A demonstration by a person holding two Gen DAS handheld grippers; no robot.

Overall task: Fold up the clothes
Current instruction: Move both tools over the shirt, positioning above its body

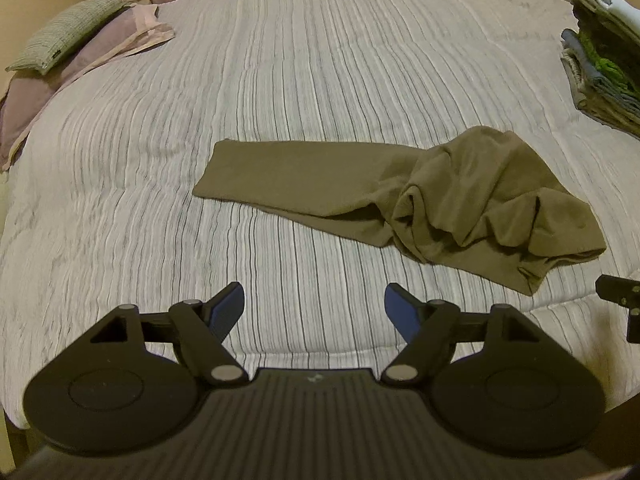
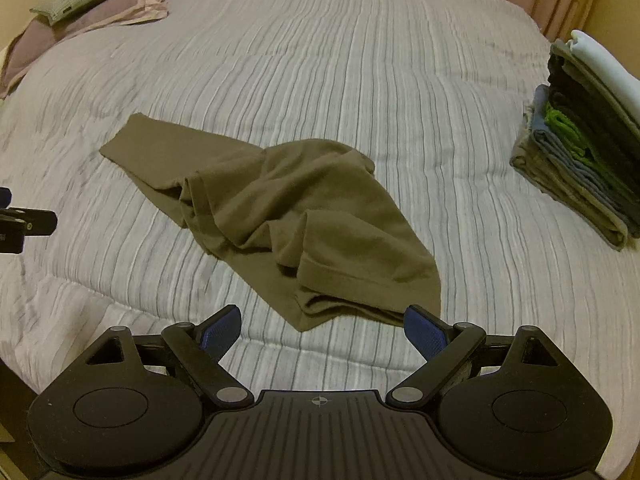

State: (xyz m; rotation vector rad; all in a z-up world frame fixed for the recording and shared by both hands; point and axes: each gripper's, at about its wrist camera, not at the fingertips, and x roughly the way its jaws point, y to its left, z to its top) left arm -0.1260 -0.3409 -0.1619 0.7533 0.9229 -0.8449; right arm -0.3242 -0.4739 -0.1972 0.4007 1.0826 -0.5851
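Olive-brown garment: lay rumpled mid-bed on striped quilt, one end flat, other bunched. Left gripper and right gripper: fingers spread wide, holding nothing, above near bed edge. Folded clothes stack: far right. Pillows: far left.

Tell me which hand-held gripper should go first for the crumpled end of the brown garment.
Right. The right hand-held gripper hangs open just short of the brown garment, whose bunched hem lies between its fingers. The left hand-held gripper, also open, faces bare bedspread, with the garment off to its right.
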